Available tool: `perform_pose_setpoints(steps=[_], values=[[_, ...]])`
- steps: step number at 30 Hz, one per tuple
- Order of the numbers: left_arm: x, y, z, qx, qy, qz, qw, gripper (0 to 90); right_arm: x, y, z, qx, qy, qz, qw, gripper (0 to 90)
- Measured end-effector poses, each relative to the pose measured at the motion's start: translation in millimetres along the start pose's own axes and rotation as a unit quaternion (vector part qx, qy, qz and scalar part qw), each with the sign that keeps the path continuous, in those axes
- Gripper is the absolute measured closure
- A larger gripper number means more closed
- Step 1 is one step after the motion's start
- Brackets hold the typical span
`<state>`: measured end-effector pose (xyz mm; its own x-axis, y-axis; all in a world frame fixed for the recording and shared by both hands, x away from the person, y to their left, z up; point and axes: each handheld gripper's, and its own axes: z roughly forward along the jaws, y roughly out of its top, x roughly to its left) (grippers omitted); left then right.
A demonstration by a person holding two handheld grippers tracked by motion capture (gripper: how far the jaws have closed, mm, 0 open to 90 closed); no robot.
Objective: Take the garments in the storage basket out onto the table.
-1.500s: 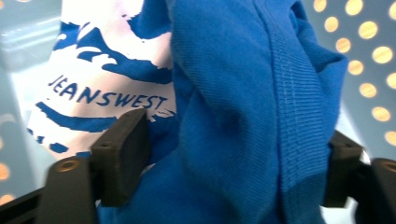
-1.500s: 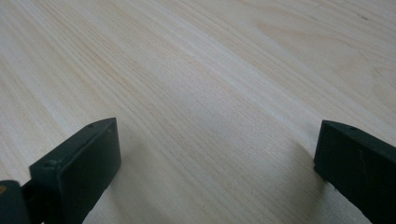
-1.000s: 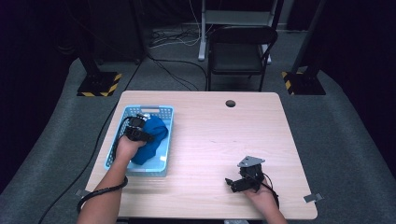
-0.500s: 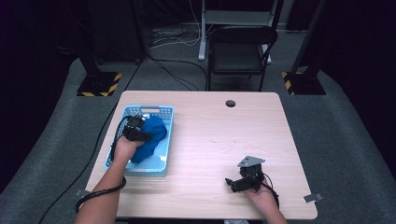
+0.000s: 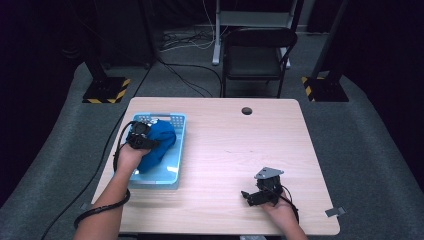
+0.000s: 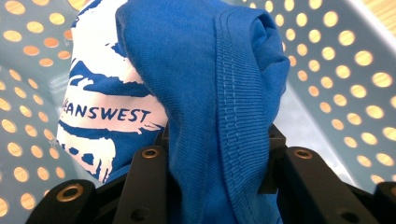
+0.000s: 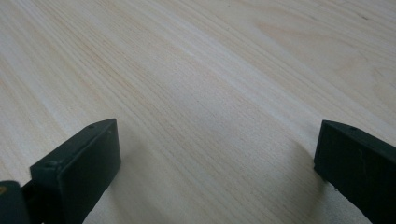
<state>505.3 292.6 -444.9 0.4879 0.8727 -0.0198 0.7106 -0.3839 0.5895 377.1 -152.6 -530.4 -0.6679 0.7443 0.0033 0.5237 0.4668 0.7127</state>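
In the basket at the table's left, your left gripper has just been closing, and its jaws are now clamped on a thick fold of the blue shirt. The left gripper view makes the grip plain: the ribbed hem of the shirt bunches between the black jaws, with a white printed patch off to one side and the basket's perforated walls behind. The cloth looks gathered and a little raised in your hold, yet most of it lies inside the basket, so I judge the pick made and the lift barely begun.

Out from there, the table is bare wood across its middle. Your right gripper rests low near the front right edge, well apart from the basket; its jaws stand wide with nothing between them, only wood grain beneath.

Done, as far as this shows: the shirt is caught. Left: bring it clear of the basket's rim and over to the open wood, where your free gripper could likely take a second hold.
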Motion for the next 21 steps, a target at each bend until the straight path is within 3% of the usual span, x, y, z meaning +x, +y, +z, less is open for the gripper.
perform_pose_setpoints(steps=[21], values=[[-8.4,-0.2,-32.2,-0.044,-0.006,0.025,0.9987,65.4,0.1,0.0,0.1,0.000,0.000,0.000,1.0000,0.0]])
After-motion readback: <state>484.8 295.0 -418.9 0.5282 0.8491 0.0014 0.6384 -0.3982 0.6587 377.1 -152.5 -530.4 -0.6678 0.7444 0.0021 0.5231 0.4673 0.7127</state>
